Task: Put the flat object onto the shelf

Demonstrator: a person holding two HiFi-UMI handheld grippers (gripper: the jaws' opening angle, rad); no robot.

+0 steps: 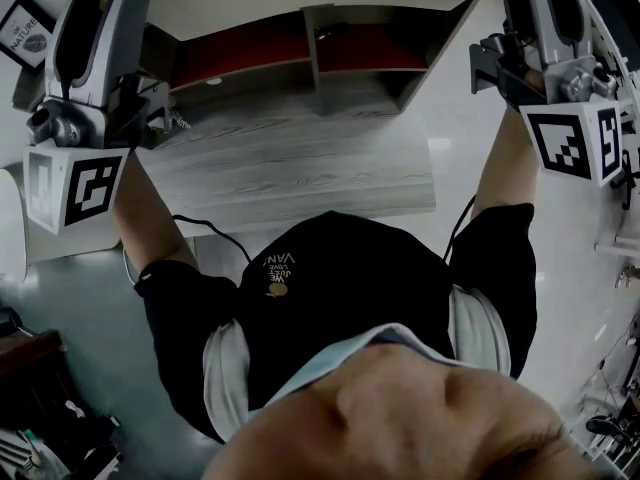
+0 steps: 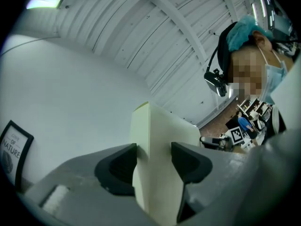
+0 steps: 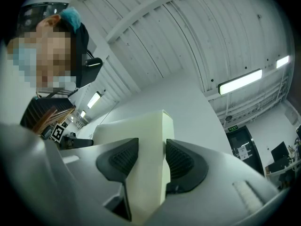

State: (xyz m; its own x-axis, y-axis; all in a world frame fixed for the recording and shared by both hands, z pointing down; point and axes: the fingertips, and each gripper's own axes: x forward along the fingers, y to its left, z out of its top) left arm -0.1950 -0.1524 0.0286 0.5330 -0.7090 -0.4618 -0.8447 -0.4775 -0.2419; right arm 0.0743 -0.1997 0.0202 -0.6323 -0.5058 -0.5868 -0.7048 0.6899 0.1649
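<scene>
a person (image 1: 330, 298) in a black t-shirt stands w/ both arms raised, holding a flat cream board (image 2: 157, 131) by its two ends. the left hand-held gripper (image 2: 154, 159) has its dark ribbed pads pressed on either face of the board, jaws set fairly wide to take its thickness. the right hand-held gripper (image 3: 153, 157) clamps the opposite end the same way, pads tight on both faces, w/ a corner of the board standing up beyond them.

in the head view the board shows as a pale band along the top edge of frame, between the two grippers and just beyond the shelf (image 1: 300, 53). whether it touches the shelf top can't be told. the shelf is a brown unit w/ two red-lined compartments split by an upright divider, and it stands at the far side of a grey wood-grain surface (image 1: 290, 158) in front of the person.

each gripper's marker cube sits nearest the head camera, left (image 1: 75, 188) and right (image 1: 575, 143). a black-framed print (image 1: 25, 30) shows at far left, near the left gripper.

both gripper views look up past the board to a ribbed white ceiling (image 3: 155, 36), w/ a lit strip light (image 3: 240, 81) on the right gripper's side.
</scene>
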